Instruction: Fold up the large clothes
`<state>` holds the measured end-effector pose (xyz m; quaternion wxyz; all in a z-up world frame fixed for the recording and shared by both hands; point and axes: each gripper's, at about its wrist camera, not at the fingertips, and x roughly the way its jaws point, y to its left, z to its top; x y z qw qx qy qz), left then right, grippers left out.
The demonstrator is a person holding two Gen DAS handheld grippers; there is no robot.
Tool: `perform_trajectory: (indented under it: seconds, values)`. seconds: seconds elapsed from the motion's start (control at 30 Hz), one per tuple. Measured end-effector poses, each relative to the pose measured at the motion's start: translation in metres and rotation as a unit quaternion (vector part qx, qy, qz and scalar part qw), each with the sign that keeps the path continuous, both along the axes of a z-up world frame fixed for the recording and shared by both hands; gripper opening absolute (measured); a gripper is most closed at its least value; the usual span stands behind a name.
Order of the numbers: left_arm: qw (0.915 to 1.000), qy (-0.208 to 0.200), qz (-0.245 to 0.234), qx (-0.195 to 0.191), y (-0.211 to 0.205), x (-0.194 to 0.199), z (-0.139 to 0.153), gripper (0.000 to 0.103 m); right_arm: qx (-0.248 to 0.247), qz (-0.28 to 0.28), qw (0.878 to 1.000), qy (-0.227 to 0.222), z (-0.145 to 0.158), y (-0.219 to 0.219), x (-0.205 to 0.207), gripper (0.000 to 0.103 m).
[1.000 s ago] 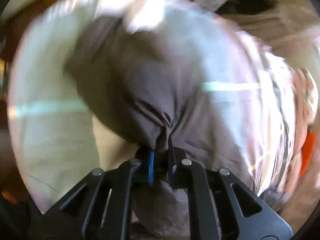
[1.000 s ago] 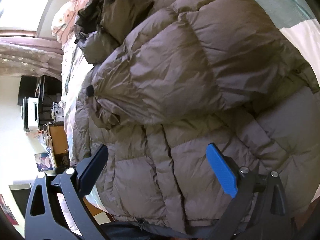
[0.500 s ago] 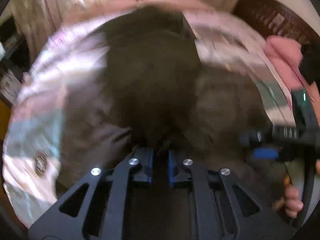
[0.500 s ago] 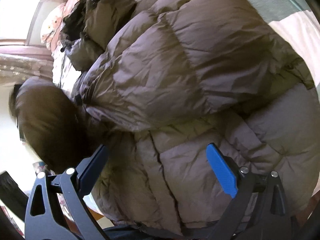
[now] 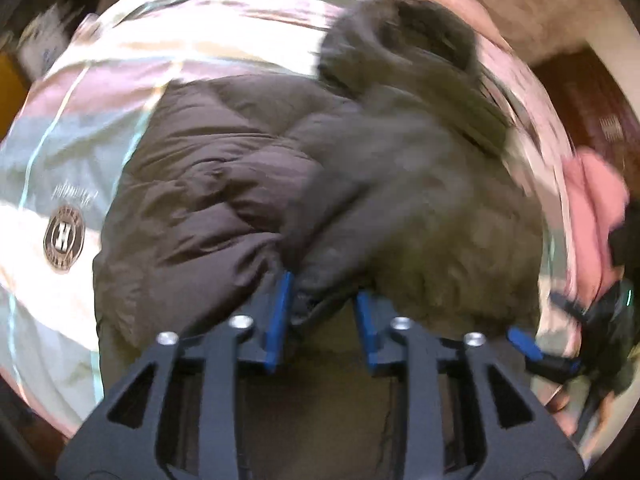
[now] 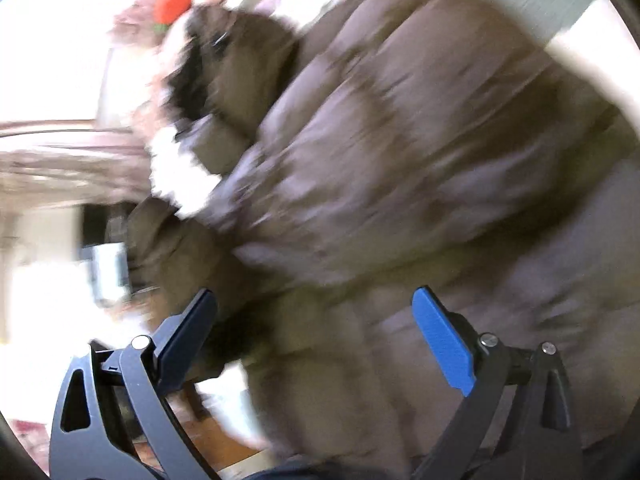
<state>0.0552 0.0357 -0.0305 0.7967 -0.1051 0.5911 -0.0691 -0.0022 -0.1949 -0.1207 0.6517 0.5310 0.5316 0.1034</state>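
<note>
The left gripper (image 5: 323, 314) is seen with its jaws opening; a bunched sleeve end (image 5: 320, 280) of the brown puffer jacket (image 5: 208, 184) lies between the blue pads (image 5: 282, 312), touching the left one and apart from the right one. A risk is judged here: the padded sleeve may spring back off the body once released, since the quilted fill resists a crease, and the fold would be lost. Fabric might also be dragged along if the gripper is withdrawn while the cuff still clings to a pad.

The right gripper (image 6: 316, 332) is held wide, with nothing between its fingers, over the lower part of the jacket.

The jacket is spread on a pastel striped bedsheet (image 5: 80, 120), its hood (image 5: 404, 52) toward 1 o'clock in the left wrist view. It appears bulky, glossy and heavily creased; both views are blurred. A round logo (image 5: 64, 236) is printed on the sheet at 9 o'clock.
</note>
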Motion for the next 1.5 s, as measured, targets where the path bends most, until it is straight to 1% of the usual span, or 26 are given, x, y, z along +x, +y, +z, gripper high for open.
perform_trajectory:
  seconds: [0.07,0.2,0.23,0.33,0.37,0.43,0.5,0.53,0.57,0.63,0.73,0.77,0.8,0.83,0.87,0.93,1.03,1.1,1.17,1.2,1.27,1.3,1.37,1.4,1.47,1.5]
  values:
    - [0.9983,-0.004,-0.058,-0.008,-0.03,-0.012,-0.001,0.07,0.056,0.001,0.998,0.003,-0.007,0.009,0.005,0.099]
    - [0.9863,-0.014,-0.162,-0.027,-0.07,-0.036,0.006,0.08,0.024,-0.025,0.999,0.005,-0.003,0.004,0.011,0.099]
    - [0.982,-0.015,-0.184,-0.042,-0.075,-0.043,0.009,0.082,0.021,-0.032,0.999,0.007,-0.003,0.002,0.012,0.099]
    - [0.9628,0.009,-0.239,-0.126,-0.082,-0.046,0.013,0.087,0.009,-0.053,0.998,0.016,-0.004,-0.008,0.011,0.099]
    - [0.963,0.008,-0.239,-0.123,-0.081,-0.049,0.01,0.088,0.004,-0.058,0.998,0.021,-0.005,-0.01,0.012,0.099]
    - [0.9707,-0.002,-0.22,-0.097,-0.071,-0.042,0.013,0.088,-0.008,-0.062,0.998,0.03,-0.008,-0.01,0.006,0.099]
    - [0.9799,-0.014,-0.186,-0.071,-0.056,-0.028,0.015,0.088,-0.045,-0.054,0.996,0.052,-0.009,-0.009,0.005,0.099]
    - [0.9891,-0.019,-0.144,-0.024,-0.039,-0.016,0.015,0.088,-0.07,-0.046,0.994,0.063,-0.01,-0.008,0.005,0.099]
    - [0.9929,-0.016,-0.117,0.011,-0.03,-0.007,0.012,0.088,-0.099,-0.031,0.992,0.075,-0.012,-0.003,0.007,0.099]
    - [0.9944,0.007,-0.048,0.094,-0.001,0.012,-0.002,0.088,-0.113,-0.003,0.99,0.08,-0.018,0.007,0.008,0.099]
    - [0.9914,0.052,-0.001,0.12,0.03,0.03,-0.032,0.088,-0.1,0.044,0.99,0.086,-0.031,0.028,0.009,0.098]
    - [0.9891,0.077,0.017,0.124,0.042,0.037,-0.046,0.088,-0.103,0.059,0.989,0.083,-0.033,0.035,0.01,0.087]
    - [0.9868,0.093,0.031,0.129,0.051,0.04,-0.055,0.088,-0.129,0.082,0.985,0.078,-0.031,0.046,0.013,0.073]
    - [0.9838,0.109,0.049,0.133,0.061,0.042,-0.063,0.088,-0.162,0.106,0.979,0.07,-0.028,0.057,0.017,0.04]
    - [0.9814,0.126,0.072,0.126,0.074,0.045,-0.07,0.088,-0.185,0.119,0.974,0.058,-0.024,0.064,0.019,0.017]
    - [0.9786,0.149,0.109,0.09,0.093,0.052,-0.075,0.088,-0.229,0.129,0.965,0.02,-0.008,0.079,0.027,0.013]
    - [0.9754,0.15,0.148,0.064,0.114,0.059,-0.071,0.088,-0.276,0.115,0.954,-0.039,0.021,0.089,0.047,0.01]
    - [0.9751,0.137,0.165,0.056,0.125,0.064,-0.066,0.088,-0.3,0.092,0.94,-0.133,0.055,0.09,0.056,0.009]
    - [0.9757,0.124,0.174,0.049,0.133,0.068,-0.063,0.089,-0.356,0.076,0.904,-0.225,0.096,0.093,0.054,0.009]
    - [0.9762,0.121,0.174,0.048,0.135,0.07,-0.063,0.091,-0.361,0.07,0.897,-0.245,0.104,0.092,0.055,0.009]
    - [0.9769,0.119,0.169,0.056,0.138,0.076,-0.064,0.092,-0.357,0.063,0.905,-0.221,0.095,0.084,0.066,0.01]
    - [0.9769,0.119,0.165,0.063,0.137,0.08,-0.066,0.092,-0.353,0.066,0.916,-0.181,0.075,0.077,0.077,0.014]
    - [0.9767,0.127,0.156,0.074,0.133,0.085,-0.074,0.092,-0.375,0.081,0.92,-0.083,0.029,0.064,0.098,0.035]
    - [0.976,0.131,0.158,0.073,0.134,0.087,-0.075,0.092,-0.373,0.076,0.923,-0.056,0.016,0.059,0.102,0.037]
    - [0.973,0.132,0.175,0.073,0.14,0.088,-0.073,0.092,-0.33,0.021,0.944,-0.025,0.009,0.035,0.097,0.045]
    - [0.9719,0.126,0.183,0.079,0.145,0.089,-0.07,0.092,-0.325,-0.002,0.945,-0.026,0.016,0.029,0.091,0.047]
